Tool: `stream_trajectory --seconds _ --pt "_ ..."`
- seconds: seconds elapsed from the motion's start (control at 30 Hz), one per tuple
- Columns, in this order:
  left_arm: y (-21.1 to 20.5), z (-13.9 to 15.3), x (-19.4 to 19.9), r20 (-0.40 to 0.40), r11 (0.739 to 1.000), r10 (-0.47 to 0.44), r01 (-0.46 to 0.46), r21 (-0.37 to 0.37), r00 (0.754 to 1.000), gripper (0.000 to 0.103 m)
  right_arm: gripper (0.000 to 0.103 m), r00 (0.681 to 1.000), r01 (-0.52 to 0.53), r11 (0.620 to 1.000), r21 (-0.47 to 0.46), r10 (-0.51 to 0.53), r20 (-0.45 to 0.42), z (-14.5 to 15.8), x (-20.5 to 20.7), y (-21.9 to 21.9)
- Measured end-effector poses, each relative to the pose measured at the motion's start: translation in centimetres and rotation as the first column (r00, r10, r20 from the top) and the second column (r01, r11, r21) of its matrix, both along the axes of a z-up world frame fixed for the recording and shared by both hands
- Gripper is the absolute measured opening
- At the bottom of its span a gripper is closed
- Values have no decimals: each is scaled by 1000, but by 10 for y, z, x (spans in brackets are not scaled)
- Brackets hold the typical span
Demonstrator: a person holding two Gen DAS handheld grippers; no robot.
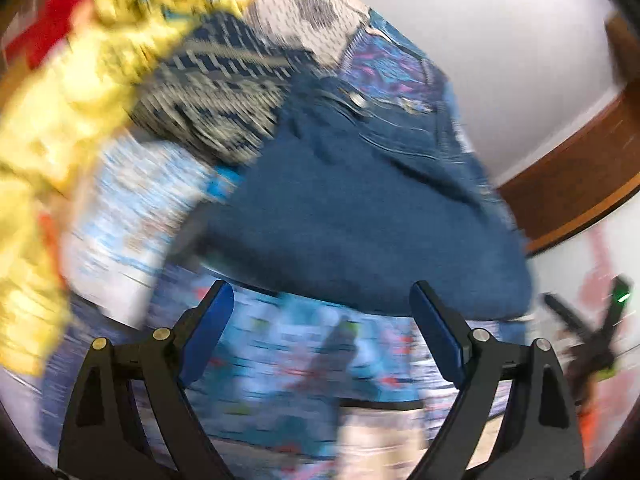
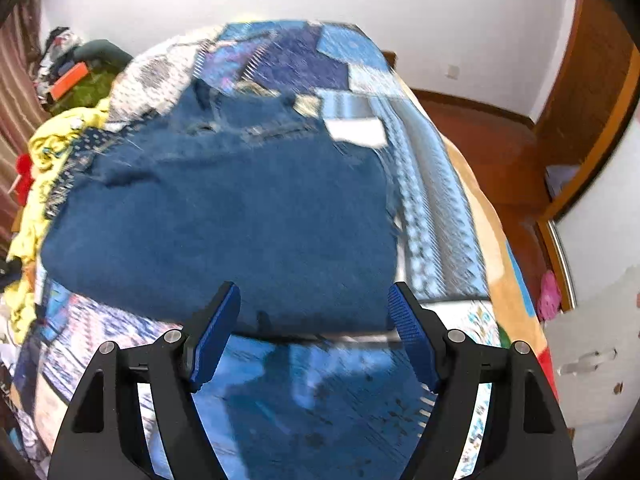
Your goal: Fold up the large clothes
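On the patterned bed (image 2: 432,200) the folded jeans (image 2: 224,220) are seen just beyond both empty, wide-parted tongs, left (image 1: 322,322) and right (image 2: 314,330); heavy, stiff denim is judged best gripped at its thick near edge.

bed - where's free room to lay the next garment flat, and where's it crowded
Free: the patterned bedspread right of the folded jeans, out to the tan blanket edge, and the strip between the jeans and both open grippers. Crowded: left of the jeans, where the yellow garment and other clothes pile up.
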State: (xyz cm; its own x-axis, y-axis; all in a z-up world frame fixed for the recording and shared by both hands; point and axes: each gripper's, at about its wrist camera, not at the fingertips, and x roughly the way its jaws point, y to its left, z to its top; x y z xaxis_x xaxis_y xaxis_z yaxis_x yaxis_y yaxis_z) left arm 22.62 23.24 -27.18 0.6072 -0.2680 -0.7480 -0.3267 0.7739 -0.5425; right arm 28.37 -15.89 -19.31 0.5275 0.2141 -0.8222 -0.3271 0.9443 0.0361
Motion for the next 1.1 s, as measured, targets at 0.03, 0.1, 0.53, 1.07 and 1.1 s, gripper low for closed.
stream_trajectory --seconds 0.03,0.1,0.53,1.07,1.1 --pt "-3 -5 3 -4 999 0 0 -51 1000 90 73 1000 -11 1000 8 11 6 2 0 6" --pt "-10 -13 6 -8 992 4 -5 -123 1000 90 73 999 -37 999 16 37 11 2 1 17" --pt "7 -62 35 -9 964 133 -131 -232 991 84 73 989 -141 988 -59 138 -49 -32 14 67" --pt "14 -36 65 156 977 214 -211 -38 964 33 79 989 -138 988 -70 134 -54 -39 20 76" --pt "13 -26 65 191 980 199 -198 -24 961 31 79 990 -136 988 -69 132 -58 -39 21 76"
